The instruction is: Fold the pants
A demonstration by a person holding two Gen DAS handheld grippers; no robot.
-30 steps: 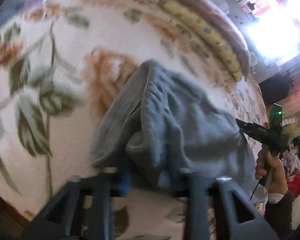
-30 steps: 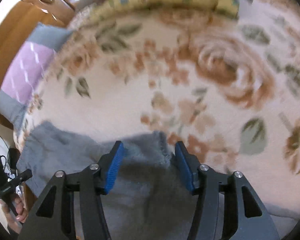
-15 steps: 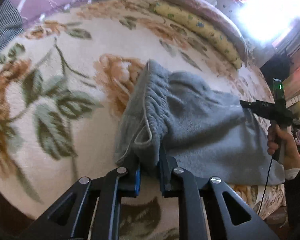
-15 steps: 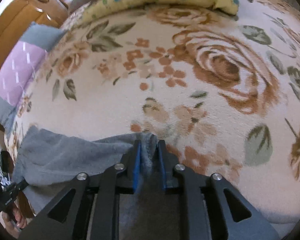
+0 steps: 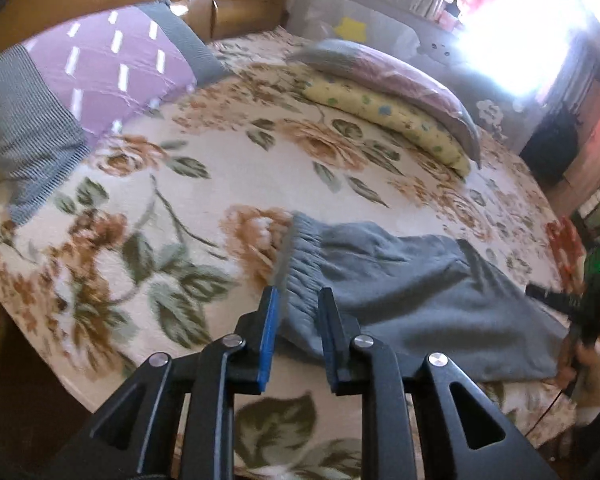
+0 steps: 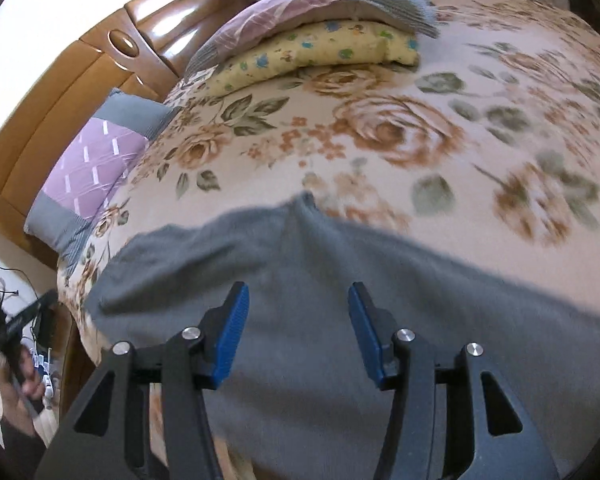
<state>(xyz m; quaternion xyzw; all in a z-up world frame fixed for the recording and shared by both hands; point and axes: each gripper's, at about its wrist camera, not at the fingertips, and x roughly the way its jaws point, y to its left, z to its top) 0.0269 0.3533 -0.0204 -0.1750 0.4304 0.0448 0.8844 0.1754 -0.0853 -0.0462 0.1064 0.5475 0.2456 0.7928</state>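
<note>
Left gripper (image 5: 298, 300) standing at lower centre of the left wrist view, jaws apart with a gap, blue pads (image 5: 269, 336) on either side of the gathered waistband of the grey pants (image 5: 400, 296); not pressing on the cloth, so released. Waistband lying between the two fingers, cannot tell whether touching them.

Right gripper (image 6: 298, 300) sitting at lower centre of the right wrist view, jaws wide apart, holding nothing, hovering over the grey pants (image 6: 340, 320). Pants filling the lower half of that frame, one edge rising to a small peak near the middle.

Pants lying spread on the bed (image 5: 180, 200), near its front edge, on the cream blanket with brown roses and green leaves. Stretching from frame centre to the right side in the left wrist view, where the other gripper's handle is showing, blurred.

Further out: purple and grey pillow (image 5: 100, 64) at upper left, yellow dotted pillow (image 5: 388, 116) under a pink one (image 5: 400, 76) at upper centre, wooden headboard (image 6: 60, 92) at upper left of the right wrist view.
</note>
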